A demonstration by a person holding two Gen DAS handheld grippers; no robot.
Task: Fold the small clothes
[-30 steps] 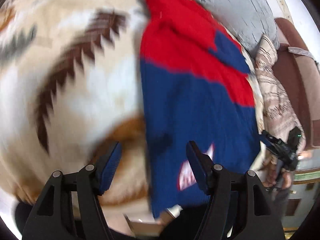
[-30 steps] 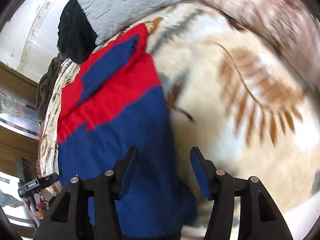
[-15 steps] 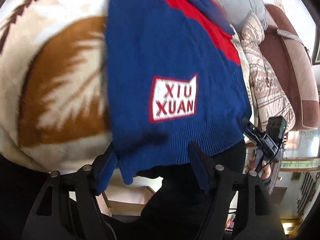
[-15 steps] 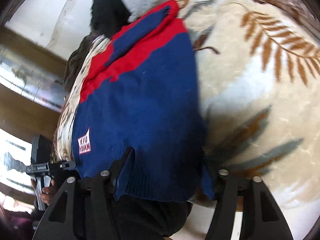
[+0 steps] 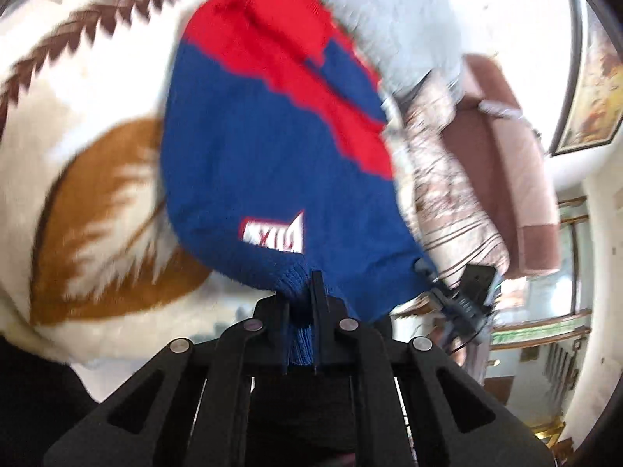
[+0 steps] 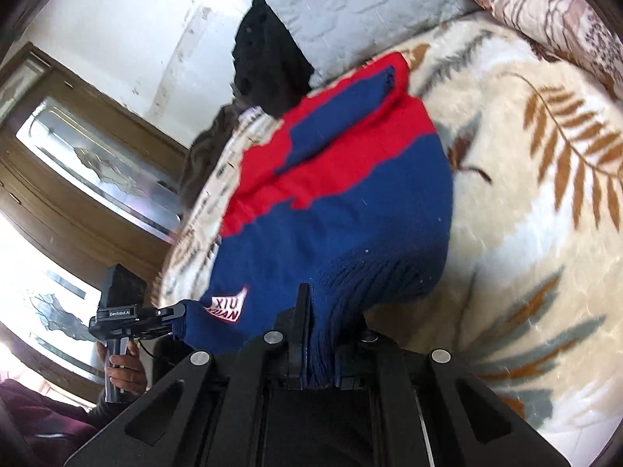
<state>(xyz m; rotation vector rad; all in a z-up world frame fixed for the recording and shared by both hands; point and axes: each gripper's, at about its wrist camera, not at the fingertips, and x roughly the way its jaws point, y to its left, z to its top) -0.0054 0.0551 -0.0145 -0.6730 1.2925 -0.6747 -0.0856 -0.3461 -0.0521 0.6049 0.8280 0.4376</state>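
Black plastic tongs [image 5: 300, 303] with silver screws; dark maroon sleeve [image 6: 46, 424].

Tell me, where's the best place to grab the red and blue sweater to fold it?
By the ribbed blue hem, one corner per gripper, coming from the near bed edge. The sweater lies lengthwise, hem nearest, and that thick band bunches easily. The left gripper and right gripper have just closed there and pinch it.

The sweater [image 5: 272, 148] was chunky knit wool, ribbed at the hem pinched in the matt black plastic left gripper [image 5: 300, 303] (steel pivot pins gleamed). Beyond lay a fluffy plush blanket [image 6: 525, 202] and a quilted grey pillow [image 6: 350, 11].
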